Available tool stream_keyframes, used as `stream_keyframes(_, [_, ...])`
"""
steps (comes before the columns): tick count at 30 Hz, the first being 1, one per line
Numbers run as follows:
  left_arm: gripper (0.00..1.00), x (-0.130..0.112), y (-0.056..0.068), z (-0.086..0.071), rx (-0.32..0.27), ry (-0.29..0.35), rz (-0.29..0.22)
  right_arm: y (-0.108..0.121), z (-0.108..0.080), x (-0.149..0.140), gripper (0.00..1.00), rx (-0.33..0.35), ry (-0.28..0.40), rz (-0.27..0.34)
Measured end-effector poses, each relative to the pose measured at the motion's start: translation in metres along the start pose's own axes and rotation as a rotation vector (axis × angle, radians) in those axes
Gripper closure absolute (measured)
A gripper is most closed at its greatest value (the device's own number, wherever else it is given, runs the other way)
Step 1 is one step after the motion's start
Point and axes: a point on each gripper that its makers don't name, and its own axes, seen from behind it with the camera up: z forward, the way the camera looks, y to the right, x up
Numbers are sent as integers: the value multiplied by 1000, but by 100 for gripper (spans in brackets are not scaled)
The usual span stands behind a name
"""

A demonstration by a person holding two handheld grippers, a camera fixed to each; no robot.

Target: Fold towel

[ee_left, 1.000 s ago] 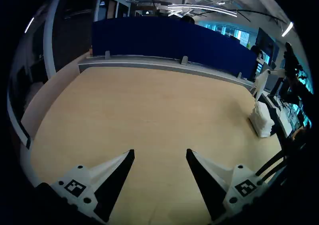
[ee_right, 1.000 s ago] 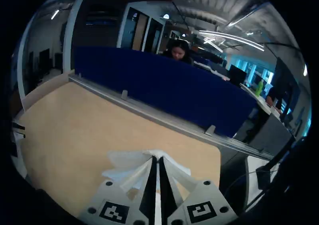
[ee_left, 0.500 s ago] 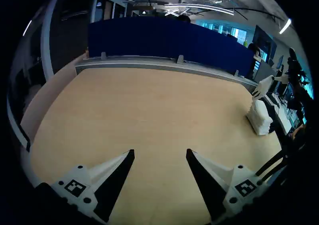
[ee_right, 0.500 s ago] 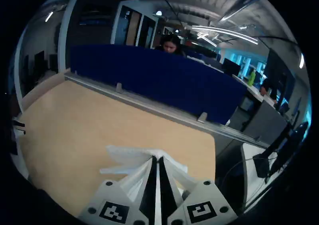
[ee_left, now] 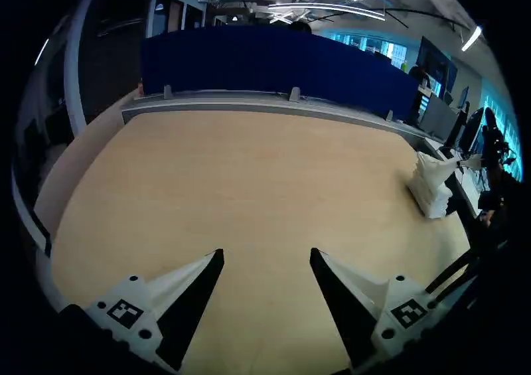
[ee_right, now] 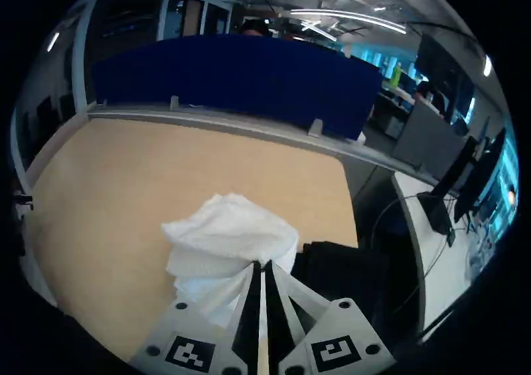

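1. Holds the left gripper (ee_left: 265, 250) wide, fingers well apart, low over the near part of the wooden table (ee_left: 252, 176).
2. Pinches a fold of the white towel (ee_right: 229, 232) in the right gripper (ee_right: 262, 263), with both fingers drawn narrow and pressed on the cloth.
3. Lies bunched and rumpled at the table's right edge, well apart from the left gripper.
4. Sits just left of a dark object (ee_right: 342, 269) beyond the table edge.
5. Faces a blue partition (ee_right: 232, 70) along the table's far side.
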Motion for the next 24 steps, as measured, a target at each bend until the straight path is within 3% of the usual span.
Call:
stream_keyframes(13, [4,-2,0,-7,9,-5,21,13,31,-77,96,-64,-129,94])
stream_keyframes(20, [4,-2,-1,-8,14,-6,23,13,43,-101,96,-91,-168,126])
stream_keyframes(24, [4,0,1,-8,11,-5,31,12,43,-102,92,-107,-157,122])
